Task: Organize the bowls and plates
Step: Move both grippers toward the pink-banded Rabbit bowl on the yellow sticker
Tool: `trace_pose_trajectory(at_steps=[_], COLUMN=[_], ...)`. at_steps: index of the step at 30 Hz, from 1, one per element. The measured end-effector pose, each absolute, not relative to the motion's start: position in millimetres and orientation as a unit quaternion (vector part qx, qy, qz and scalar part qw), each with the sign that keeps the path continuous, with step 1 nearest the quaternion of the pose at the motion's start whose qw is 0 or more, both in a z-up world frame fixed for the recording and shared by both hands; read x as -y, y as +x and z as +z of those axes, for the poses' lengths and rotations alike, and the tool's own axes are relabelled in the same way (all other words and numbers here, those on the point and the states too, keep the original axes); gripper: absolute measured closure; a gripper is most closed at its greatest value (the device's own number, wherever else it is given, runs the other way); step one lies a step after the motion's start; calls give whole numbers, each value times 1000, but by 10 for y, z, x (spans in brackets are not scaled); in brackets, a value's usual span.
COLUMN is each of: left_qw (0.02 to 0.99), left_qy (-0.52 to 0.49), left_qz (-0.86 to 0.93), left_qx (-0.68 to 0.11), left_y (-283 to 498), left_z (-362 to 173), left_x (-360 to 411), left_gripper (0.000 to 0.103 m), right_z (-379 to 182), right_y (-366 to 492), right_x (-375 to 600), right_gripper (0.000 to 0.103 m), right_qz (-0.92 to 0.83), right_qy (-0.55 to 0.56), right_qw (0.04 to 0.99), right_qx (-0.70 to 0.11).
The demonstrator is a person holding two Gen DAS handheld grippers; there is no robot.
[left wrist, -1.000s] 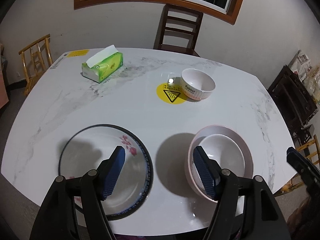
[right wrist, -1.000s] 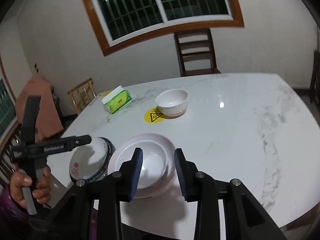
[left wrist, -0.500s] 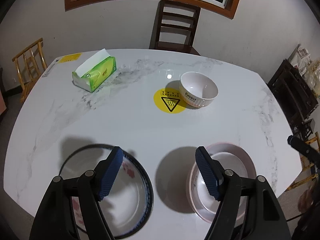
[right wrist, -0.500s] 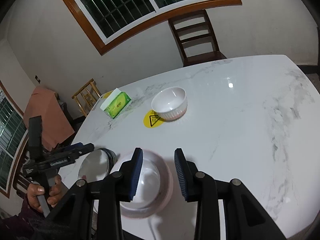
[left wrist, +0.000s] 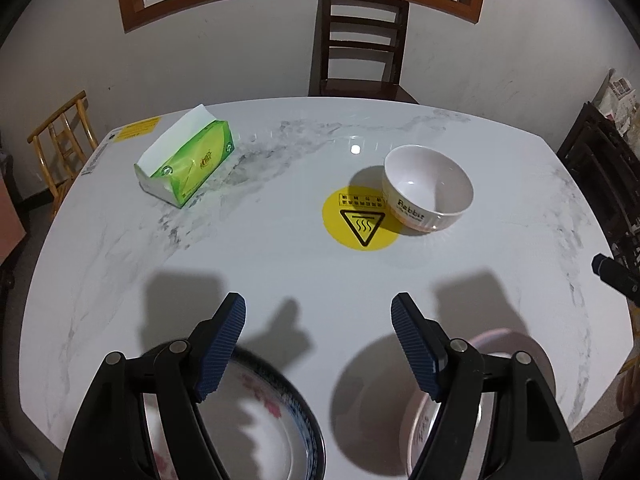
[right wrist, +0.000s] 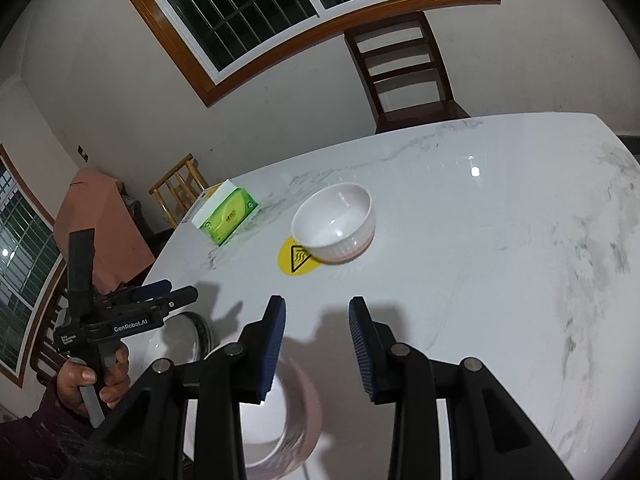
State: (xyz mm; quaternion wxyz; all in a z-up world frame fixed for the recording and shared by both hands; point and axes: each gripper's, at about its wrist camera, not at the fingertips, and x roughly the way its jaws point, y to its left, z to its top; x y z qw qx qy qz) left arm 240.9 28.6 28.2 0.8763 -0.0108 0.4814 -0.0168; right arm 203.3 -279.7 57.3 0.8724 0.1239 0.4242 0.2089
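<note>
While both handheld grippers hang above the near edge of a white marble-patterned table, neither has anything between its blue pads: the left gripper stands with its jaws spread wide over bare tabletop, and the right gripper is parted more narrowly, also over bare surface. Beneath the left gripper's arms lies a plate with a dark blue rim and red floral print, and just to its right sits a pink bowl with a smaller white bowl nested inside, blurred and partly hidden by the gripper. Farther across the table, a ribbed white bowl lettered "Rabbit" stands upright, overlapping the edge of a round yellow hot-surface sticker. A green tissue box rests toward the far left corner. In the right wrist view, a person's hand grips the left gripper's handle. A dark wooden chair stands behind the table under a wood-framed window.
</note>
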Motion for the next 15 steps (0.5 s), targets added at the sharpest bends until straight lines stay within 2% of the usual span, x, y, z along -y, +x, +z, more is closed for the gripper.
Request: trace_pose_trajectory(at_steps=[15], left_qw=[880], left_qy=[56], left_qz=[-17], left_qx=[-472], left_y=[2992], left_z=[121], left_x=[-18], left_gripper=[31], right_z=[262], right_y=[2840], right_x=[2811], right_gripper=[69], right_qz=[216], right_qy=[143], right_qw=[851], right_qx=[-456])
